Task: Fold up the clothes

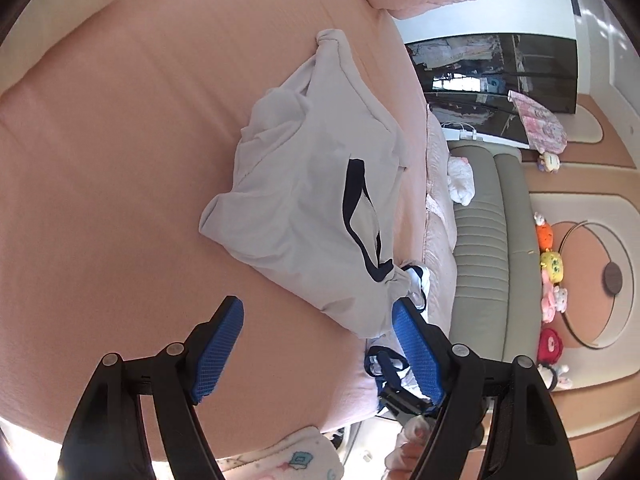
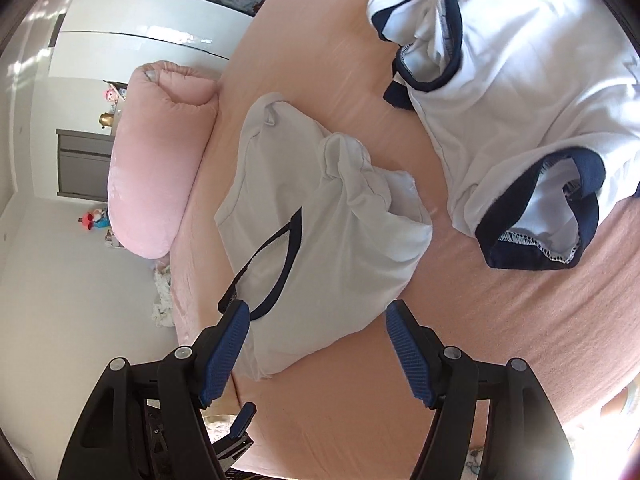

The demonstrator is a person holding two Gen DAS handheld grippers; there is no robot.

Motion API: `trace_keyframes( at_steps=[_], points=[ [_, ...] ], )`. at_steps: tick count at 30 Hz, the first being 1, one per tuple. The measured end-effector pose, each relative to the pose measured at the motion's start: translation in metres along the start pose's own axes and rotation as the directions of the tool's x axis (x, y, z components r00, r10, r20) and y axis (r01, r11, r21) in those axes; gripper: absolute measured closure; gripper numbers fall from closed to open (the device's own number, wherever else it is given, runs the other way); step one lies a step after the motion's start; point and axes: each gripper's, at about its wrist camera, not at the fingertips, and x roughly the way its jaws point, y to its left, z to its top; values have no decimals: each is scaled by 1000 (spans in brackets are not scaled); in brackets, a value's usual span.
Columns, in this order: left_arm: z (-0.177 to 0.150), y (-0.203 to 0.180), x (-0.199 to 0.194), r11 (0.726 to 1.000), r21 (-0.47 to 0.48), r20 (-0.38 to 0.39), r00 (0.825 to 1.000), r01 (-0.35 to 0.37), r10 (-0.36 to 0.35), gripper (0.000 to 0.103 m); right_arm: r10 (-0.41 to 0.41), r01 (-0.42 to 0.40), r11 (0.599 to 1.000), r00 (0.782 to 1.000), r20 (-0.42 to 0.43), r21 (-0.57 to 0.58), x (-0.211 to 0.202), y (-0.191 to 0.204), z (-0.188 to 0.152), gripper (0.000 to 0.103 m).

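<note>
A: The crumpled pale grey T-shirt with a dark navy neckband (image 1: 316,184) lies on the peach-pink bed sheet (image 1: 120,200), close to the bed's edge. In the left wrist view it sits at about one o'clock from the left gripper (image 1: 318,312), whose blue-padded fingers (image 1: 218,352) stand wide with nothing between them but bare sheet and a corner of the shirt.

B: The right gripper (image 2: 318,314) also stands wide. The shirt's near hem lies between its fingers, one pad touching or just beside the neckband at ten o'clock, but nothing is pinched yet.

A: The risk, as he judges it, is bunching: the fabric is heaped in folds, so a closing grip may catch several layers and drag the whole lump instead of spreading it.

B: And with the shirt so near the edge, a pull toward the grippers could slide it off the bed.

A: Around it, a second garment, a white top with navy-trimmed openings (image 2: 520,92), lies at two o'clock in the right wrist view, near the grey shirt but apart from it. It limits the room to spread.

B: A pink plush bolster (image 2: 156,168) lies at ten o'clock, beyond the bed's edge, out of the way.
</note>
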Motion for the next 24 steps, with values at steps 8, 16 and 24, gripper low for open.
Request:
trace_keyframes(
  at_steps=[8, 16, 24],
  points=[
    [-1, 13, 25, 997, -48, 7, 998, -58, 58, 27, -74, 75, 996, 997, -36, 41, 29, -18, -6, 32],
    [6, 7, 41, 999, -13, 10, 999, -35, 35, 27, -103, 102, 994, 994, -26, -36, 47, -5, -6, 32],
    [24, 11, 57, 995, -73, 50, 997, 61, -58, 27, 18, -17, 1000, 999, -36, 25, 68, -9, 11, 32]
  ],
)
